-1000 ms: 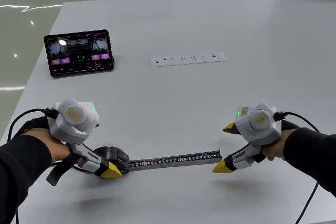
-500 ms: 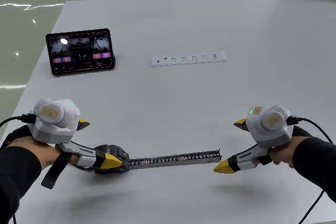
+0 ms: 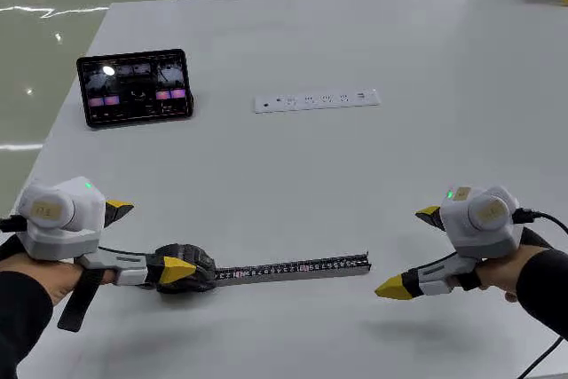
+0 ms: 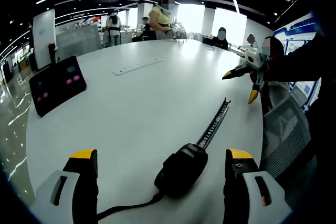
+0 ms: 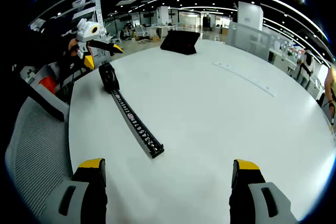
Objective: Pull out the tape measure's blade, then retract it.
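The tape measure's case [image 3: 186, 266] lies on the desk [image 3: 355, 175] close to the near edge, towards the left corner. Its blade [image 3: 293, 268] is drawn out flat to the right, roughly parallel with that edge.

The left gripper [image 3: 149, 239] stands at the case with its fingers [image 4: 84, 182] spread wide. In the left gripper view the case sits between them with desk visible on either side. In the head view the nearer yellow tip overlaps the case, and I cannot tell whether it touches.

The right gripper [image 3: 409, 250] is off the free end of the blade. Its fingers [image 5: 92, 182] are spread wide and hold nothing, and the blade's end hook lies ahead of them, apart.

Clearances:
- Bare desk runs from the blade back to the power strip [image 3: 317, 99] at mid-desk.
- There is open surface to the right of the blade's end.
- The tablet [image 3: 136, 88] stands near the left edge, well apart from the tape.
- The left hand works near the desk's left edge, with little margin there.

Against half a second ago:
- The right gripper has drawn off to the right. Its lower tip was just beside the blade's end and now stands clear of it.
- The left gripper has shifted a little leftward.
- Case and blade appear unmoved, with the drawn-out length seemingly the same.
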Demonstrator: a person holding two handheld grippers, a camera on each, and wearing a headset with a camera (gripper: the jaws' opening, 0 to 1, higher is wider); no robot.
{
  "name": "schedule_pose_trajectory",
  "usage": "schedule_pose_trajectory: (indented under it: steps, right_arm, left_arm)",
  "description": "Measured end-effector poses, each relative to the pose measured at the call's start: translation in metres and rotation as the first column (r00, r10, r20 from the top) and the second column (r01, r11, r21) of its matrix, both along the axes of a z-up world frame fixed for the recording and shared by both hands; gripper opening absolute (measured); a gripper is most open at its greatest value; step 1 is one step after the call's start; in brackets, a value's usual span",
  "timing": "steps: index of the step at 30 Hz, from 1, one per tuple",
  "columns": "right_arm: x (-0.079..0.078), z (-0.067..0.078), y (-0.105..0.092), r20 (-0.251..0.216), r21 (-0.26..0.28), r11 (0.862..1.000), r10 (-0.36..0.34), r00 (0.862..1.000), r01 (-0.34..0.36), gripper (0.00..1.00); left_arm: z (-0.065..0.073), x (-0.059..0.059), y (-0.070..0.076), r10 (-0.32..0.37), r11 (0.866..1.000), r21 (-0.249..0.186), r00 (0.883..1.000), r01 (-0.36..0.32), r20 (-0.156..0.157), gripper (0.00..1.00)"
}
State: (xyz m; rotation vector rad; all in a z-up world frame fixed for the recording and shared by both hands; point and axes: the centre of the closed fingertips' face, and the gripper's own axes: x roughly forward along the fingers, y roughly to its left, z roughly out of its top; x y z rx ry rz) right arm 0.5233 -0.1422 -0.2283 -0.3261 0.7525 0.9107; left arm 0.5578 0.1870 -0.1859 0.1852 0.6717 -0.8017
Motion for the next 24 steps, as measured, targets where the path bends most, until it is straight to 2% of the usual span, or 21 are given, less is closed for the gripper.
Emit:
schedule_pose_trajectory:
  steps: [2, 5, 8, 10, 14, 24]
  right_arm:
    - [-0.005, 0.000, -0.003, -0.007, 0.005, 1.000, -0.005, 1.000, 0.005, 0.99]
    - [-0.009, 0.000, -0.009, 0.002, 0.002, 1.000, -0.012, 1.000, 0.012, 0.99]
    - [-0.013, 0.000, -0.019, 0.015, -0.006, 1.000, -0.030, 0.999, 0.030, 0.99]
    - [-0.016, 0.002, -0.024, 0.012, 0.018, 0.999, -0.047, 0.999, 0.046, 0.99]
    - [-0.026, 0.004, -0.033, 0.017, 0.016, 0.998, -0.055, 0.998, 0.055, 0.99]
    - [-0.040, 0.006, -0.056, 0.020, 0.025, 0.995, -0.094, 0.995, 0.093, 0.99]
  left_arm:
    - [-0.001, -0.001, 0.006, 0.019, 1.000, -0.008, 1.000, -0.019, 0.012, 0.99]
    - [-0.002, -0.007, 0.012, 0.038, 0.999, -0.017, 0.999, -0.038, 0.008, 0.99]
    - [-0.002, -0.013, 0.014, 0.045, 0.999, -0.018, 0.999, -0.045, 0.016, 0.99]
    - [0.000, -0.016, 0.016, 0.052, 0.998, -0.027, 0.998, -0.052, 0.018, 0.99]
    - [0.002, -0.020, 0.017, 0.061, 0.997, -0.042, 0.998, -0.060, 0.019, 0.99]
    - [0.002, -0.036, 0.020, 0.047, 0.999, -0.013, 0.998, -0.046, 0.029, 0.99]
